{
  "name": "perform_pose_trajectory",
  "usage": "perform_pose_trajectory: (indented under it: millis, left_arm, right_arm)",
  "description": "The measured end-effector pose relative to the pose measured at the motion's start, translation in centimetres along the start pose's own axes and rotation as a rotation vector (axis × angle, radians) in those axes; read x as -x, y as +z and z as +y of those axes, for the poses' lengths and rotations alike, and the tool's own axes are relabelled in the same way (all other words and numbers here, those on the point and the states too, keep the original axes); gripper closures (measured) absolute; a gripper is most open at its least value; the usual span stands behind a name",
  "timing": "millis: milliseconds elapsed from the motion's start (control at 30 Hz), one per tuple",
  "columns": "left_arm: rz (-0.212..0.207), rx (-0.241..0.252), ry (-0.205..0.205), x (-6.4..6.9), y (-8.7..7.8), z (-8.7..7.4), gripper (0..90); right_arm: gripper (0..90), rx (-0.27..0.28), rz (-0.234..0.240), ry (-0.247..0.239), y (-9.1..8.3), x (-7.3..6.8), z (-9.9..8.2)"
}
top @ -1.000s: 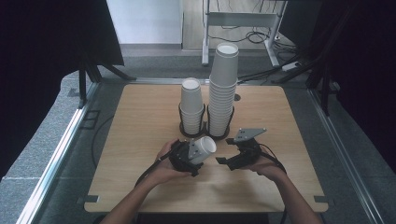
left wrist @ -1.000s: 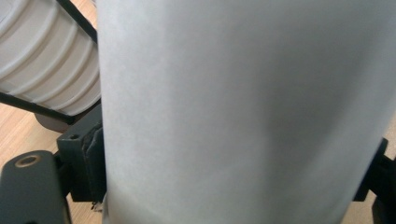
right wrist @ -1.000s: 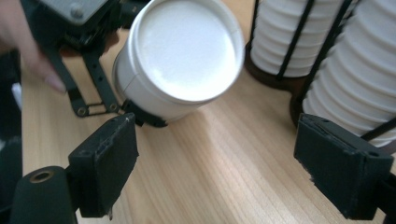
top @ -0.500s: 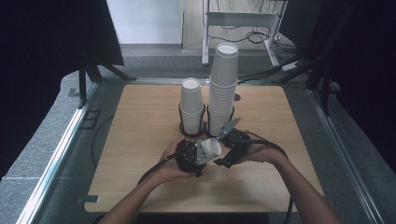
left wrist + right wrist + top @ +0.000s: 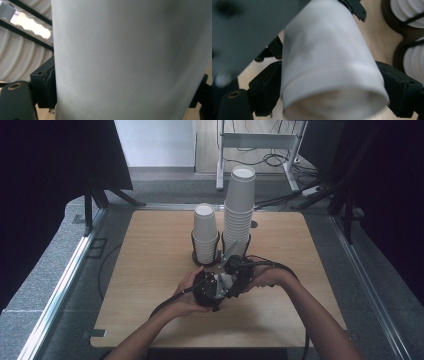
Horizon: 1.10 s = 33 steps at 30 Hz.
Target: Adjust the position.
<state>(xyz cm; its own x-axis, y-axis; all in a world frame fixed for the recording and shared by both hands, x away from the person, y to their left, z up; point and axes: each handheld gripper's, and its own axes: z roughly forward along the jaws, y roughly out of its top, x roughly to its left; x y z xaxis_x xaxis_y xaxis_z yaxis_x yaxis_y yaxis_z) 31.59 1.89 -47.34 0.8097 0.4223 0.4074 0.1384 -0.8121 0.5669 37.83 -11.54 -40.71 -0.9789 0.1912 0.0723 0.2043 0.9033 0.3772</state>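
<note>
A white paper cup (image 5: 130, 60) lies on its side between my two grippers near the table's front middle. My left gripper (image 5: 212, 290) is shut on the cup's wall, its jaws (image 5: 123, 90) pressing both sides. My right gripper (image 5: 235, 275) has come in from the right and meets the same cup (image 5: 324, 57) near its rim. Its jaws (image 5: 332, 90) have just been closing a little and touch the cup on both sides. In the high view only a sliver of the cup (image 5: 225, 281) shows between the hands.
Behind the grippers stand a short stack of white cups (image 5: 205, 232) and a taller stack (image 5: 239, 210), each in a black ring holder (image 5: 196, 256). The wooden table (image 5: 150, 270) has bare room on the left and right. Cables trail toward the front edge.
The right hand has moved left across the table to the left gripper. The cup, earlier held by the left gripper alone, now sits between both grippers' jaws.
</note>
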Motion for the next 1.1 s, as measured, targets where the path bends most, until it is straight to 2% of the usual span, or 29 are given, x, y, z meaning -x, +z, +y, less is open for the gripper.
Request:
perform_pose_trajectory:
  millis: [167,400,533,567,633,833,1100]
  left_arm:
    - [-0.008,-0.017,0.017,0.0,0.0,0.1,12.7]
    - [-0.015,-0.01,0.015,0.2,0.2,0.1,11.4]
    - [-0.015,0.003,-0.012,0.4,0.5,0.0,7.5]
    - [-0.029,0.002,-0.024,0.4,0.5,0.0,1.3]
    - [-0.026,0.007,-0.023,0.4,0.4,-0.2,0.1]
    - [-0.022,0.031,-0.05,0.4,-0.2,-0.8,0.0]
    - [-0.01,0.072,-0.076,0.4,-1.6,-1.7,0.0]
  right_arm:
    - [18.8,-0.009,0.022,0.006,0.2,0.0,0.1]
    - [20.2,-0.017,0.032,0.014,0.3,0.1,-0.1]
    - [21.0,-0.011,0.041,0.017,0.4,0.2,-0.4]
    - [21.1,-0.001,0.033,0.019,0.4,0.2,-0.6]
    - [21.1,0.011,0.033,0.027,0.5,0.3,-0.9]
    - [21.2,0.042,0.038,0.025,0.6,0.4,-1.7]
    - [21.2,0.076,0.021,0.069,1.4,0.7,-3.1]
